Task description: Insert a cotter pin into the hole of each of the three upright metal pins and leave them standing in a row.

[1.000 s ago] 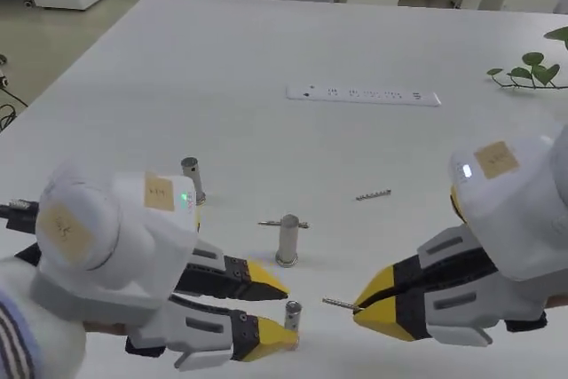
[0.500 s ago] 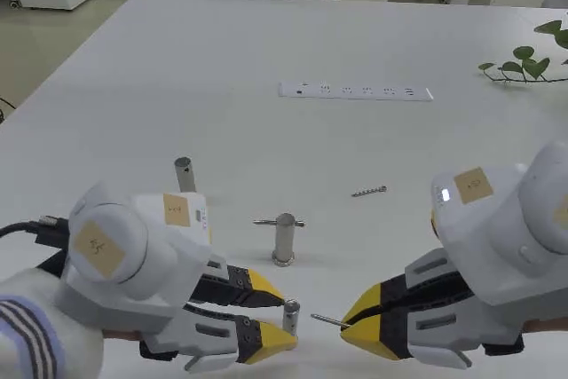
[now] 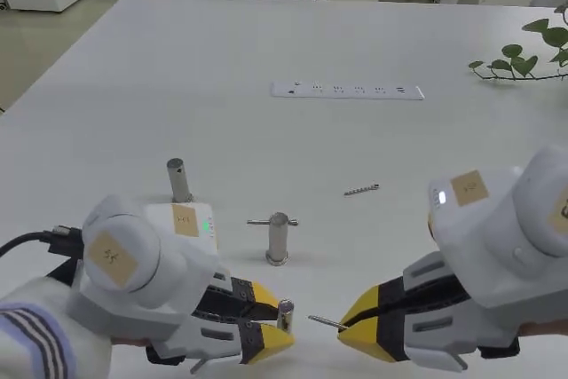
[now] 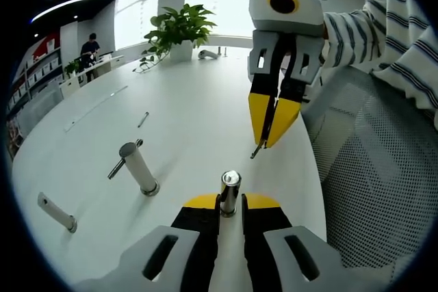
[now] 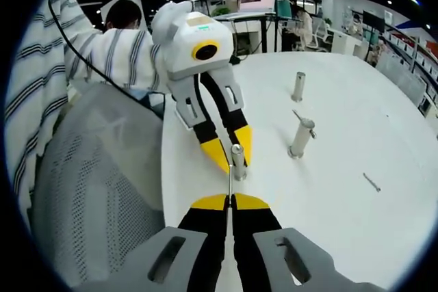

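**Cotter pin presented to nearest metal pin**

Clamped the nearest metal pin [image 3: 285,311] upright near the front edge of the table [image 3: 266,59] in the left gripper [image 4: 230,204], jaws closed on its shaft below the head. Pinched a cotter pin [image 3: 321,320] in the right gripper [image 3: 351,327], jaws fully closed, tip just short of the head and not touching. Logged the middle metal pin [image 3: 278,239] as already crossed by its own pin, the far metal pin [image 3: 177,180] as bare, and a spare cotter pin [image 3: 361,190] as loose and well apart. Could not tell which way the hole faced. Judged best done by levelling the tip with the hole, advancing slowly along its axis, and bracing firmly on the left against tipping.
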Available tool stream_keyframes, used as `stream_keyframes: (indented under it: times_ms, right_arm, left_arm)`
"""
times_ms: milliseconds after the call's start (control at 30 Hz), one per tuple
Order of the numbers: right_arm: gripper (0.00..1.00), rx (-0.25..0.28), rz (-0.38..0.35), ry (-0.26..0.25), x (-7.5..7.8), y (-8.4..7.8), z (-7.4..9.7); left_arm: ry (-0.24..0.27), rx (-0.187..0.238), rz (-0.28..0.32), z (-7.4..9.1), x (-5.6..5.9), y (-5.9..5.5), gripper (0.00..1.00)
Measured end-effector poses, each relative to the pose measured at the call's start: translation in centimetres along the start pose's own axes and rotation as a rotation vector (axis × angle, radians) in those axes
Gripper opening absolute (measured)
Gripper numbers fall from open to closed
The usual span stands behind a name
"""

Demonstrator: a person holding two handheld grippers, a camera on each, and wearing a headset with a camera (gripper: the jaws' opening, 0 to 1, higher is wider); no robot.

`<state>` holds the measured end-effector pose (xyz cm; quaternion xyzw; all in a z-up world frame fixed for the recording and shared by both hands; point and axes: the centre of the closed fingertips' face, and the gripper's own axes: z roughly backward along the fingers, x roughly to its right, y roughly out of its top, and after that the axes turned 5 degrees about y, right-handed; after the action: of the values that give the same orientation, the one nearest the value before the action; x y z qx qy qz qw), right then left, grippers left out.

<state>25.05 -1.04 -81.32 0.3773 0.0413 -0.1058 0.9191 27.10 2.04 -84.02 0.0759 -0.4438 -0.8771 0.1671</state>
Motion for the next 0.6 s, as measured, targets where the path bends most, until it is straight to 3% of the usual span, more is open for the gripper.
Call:
stream_keyframes:
  times_ms: [267,467,600]
  right_arm:
    - [0.03,0.007,0.002,-0.001,-0.3,0.2,-0.2]
    - [0.03,0.011,-0.006,-0.008,-0.3,0.4,-0.6]
    - [0.03,0.015,-0.017,-0.014,-0.5,0.6,-1.1]
  left_arm:
    - [0.029,-0.002,-0.003,0.3,-0.3,-0.1,0.08]
    - [0.069,-0.011,0.073,0.2,-0.3,-0.2,0.08]
    - [0.079,-0.016,0.065,0.2,-0.2,-0.2,0.08]
